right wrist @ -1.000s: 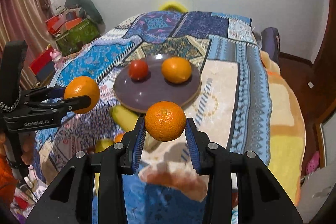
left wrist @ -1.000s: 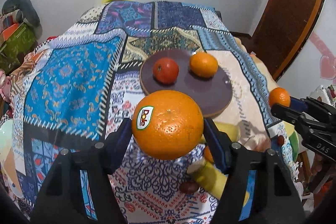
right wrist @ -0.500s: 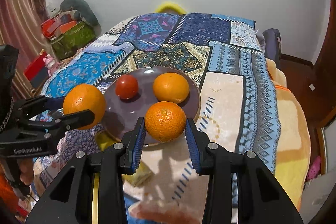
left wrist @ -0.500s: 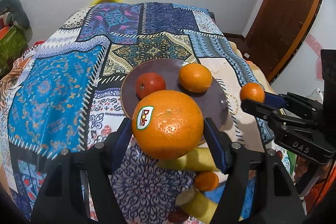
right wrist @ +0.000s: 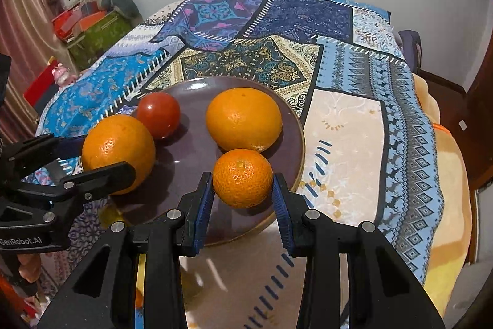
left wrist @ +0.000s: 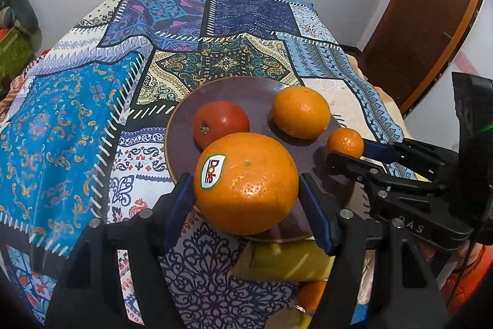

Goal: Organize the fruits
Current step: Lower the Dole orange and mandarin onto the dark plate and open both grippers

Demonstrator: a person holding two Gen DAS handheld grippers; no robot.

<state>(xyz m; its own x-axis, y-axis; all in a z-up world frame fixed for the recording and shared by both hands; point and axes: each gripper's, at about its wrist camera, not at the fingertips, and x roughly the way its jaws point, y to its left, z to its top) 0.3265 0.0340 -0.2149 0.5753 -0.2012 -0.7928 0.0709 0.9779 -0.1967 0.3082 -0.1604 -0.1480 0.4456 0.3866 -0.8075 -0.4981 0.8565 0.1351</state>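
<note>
My left gripper is shut on a large orange with a Dole sticker and holds it over the near left part of the dark purple plate. My right gripper is shut on a small mandarin over the plate's near right part. On the plate lie a red tomato and another orange. In the right wrist view the left gripper's orange is at the left, by the tomato and the plate's orange.
The plate rests on a bed with a patchwork blanket. Yellow bananas and a small orange fruit lie on the blanket just below the plate. A wooden door is at the right. Boxes stand left of the bed.
Both grippers have moved forward with their fruit, from short of the plate to over its near part. Neither has let go.
</note>
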